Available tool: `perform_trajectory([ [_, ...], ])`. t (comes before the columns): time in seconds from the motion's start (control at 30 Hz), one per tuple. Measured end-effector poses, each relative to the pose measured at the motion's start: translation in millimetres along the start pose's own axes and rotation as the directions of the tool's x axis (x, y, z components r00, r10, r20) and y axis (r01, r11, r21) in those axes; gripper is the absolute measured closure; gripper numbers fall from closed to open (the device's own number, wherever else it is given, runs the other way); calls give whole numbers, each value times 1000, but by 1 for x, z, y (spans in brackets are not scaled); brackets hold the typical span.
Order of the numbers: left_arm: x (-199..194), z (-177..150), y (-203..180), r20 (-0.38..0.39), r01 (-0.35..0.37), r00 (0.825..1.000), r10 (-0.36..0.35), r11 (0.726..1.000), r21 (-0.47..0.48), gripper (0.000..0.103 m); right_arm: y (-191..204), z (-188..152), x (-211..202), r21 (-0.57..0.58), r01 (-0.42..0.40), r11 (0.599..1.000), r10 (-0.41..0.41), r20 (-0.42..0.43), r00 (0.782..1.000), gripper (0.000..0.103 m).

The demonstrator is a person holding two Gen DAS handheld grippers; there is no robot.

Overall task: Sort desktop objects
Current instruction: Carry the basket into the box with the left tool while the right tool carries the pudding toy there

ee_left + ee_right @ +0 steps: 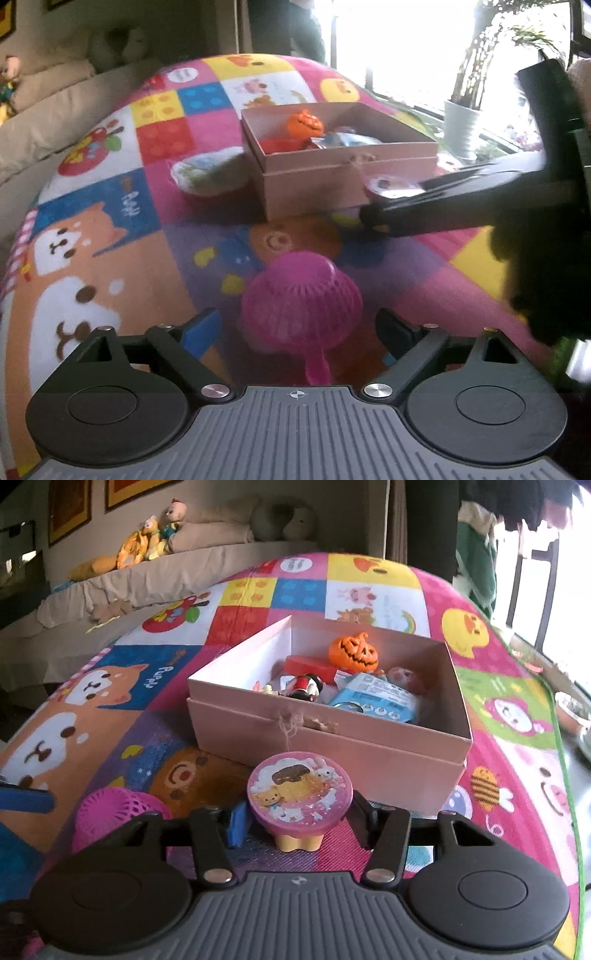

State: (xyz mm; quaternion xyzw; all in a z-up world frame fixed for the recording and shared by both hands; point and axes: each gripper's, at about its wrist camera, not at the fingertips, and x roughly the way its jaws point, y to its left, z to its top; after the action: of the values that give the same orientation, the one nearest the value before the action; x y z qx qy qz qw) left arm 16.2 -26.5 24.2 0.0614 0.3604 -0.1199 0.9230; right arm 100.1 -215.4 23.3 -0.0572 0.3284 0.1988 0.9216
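Nearest in the right wrist view, the right gripper (297, 821) is clamped on a little pudding-shaped toy (300, 805): a cream-yellow scalloped base under a round pink lid printed with a bear, a white rabbit and a chocolate-topped cake, held just in front of the near wall of the pink box. In the left wrist view, the left gripper (297, 326) has its fingers spread wide apart around a magenta ribbed plastic fan (301, 306) with a thin pink handle, lying on the colourful cartoon play mat (110, 229); the fan looks blurred. Beyond it stands the pale pink cardboard box (325, 738), open on top, holding an orange jack-o'-lantern pumpkin (353, 652), a red block (310, 666), a small black-and-red figure (304, 687) and a blue packet (380, 698). Left of the box a white patterned pouch (210, 173) lies on the mat. Far beyond is a beige bed with soft toys (147, 542).
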Motion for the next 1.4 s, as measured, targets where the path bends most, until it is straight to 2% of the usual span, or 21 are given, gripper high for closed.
perform_trajectory([
  [0.13,18,9,-4,-7,-13,1000,13,1000,-3,8,-5,-1,-20,-6,-23,1000,23,-6,1000,49],
  [0.27,24,10,-7,-16,1,1000,0,1000,17,23,-13,-1,-42,1,-97,995,97,-58,994,49],
  [0.37,19,9,-11,-5,18,1000,-17,999,31,25,-15,1,-61,-21,-107,994,106,-50,993,49],
  [0.43,9,14,-11,17,26,1000,-26,999,31,25,-17,7,-76,-39,-100,994,100,-17,995,49],
  [0.53,-17,41,-9,115,26,993,-31,999,47,25,-22,24,-102,-52,-84,995,88,75,993,49],
  [0.67,-49,95,-2,271,-9,962,-11,997,75,25,-37,50,-133,-25,-73,997,76,217,973,49],
  [0.8,-36,145,-2,325,-37,946,10,996,78,24,-47,62,-142,-16,-22,1000,26,315,949,49],
  [0.9,-2,178,-5,301,-21,954,-2,997,71,25,-56,64,-132,2,-20,1000,18,320,947,49],
  [1.07,70,213,-11,227,9,974,-23,998,59,25,-74,61,-106,50,-38,998,23,274,961,49],
  [1.17,101,219,-11,195,28,980,-36,999,42,24,-83,57,-92,67,-26,997,9,242,970,49],
  [1.27,131,214,-7,130,26,991,-30,999,29,24,-91,54,-79,83,-19,996,1,205,979,49],
  [1.4,147,206,-2,87,28,996,-31,999,36,20,-93,49,-70,98,-20,995,1,184,983,49],
])
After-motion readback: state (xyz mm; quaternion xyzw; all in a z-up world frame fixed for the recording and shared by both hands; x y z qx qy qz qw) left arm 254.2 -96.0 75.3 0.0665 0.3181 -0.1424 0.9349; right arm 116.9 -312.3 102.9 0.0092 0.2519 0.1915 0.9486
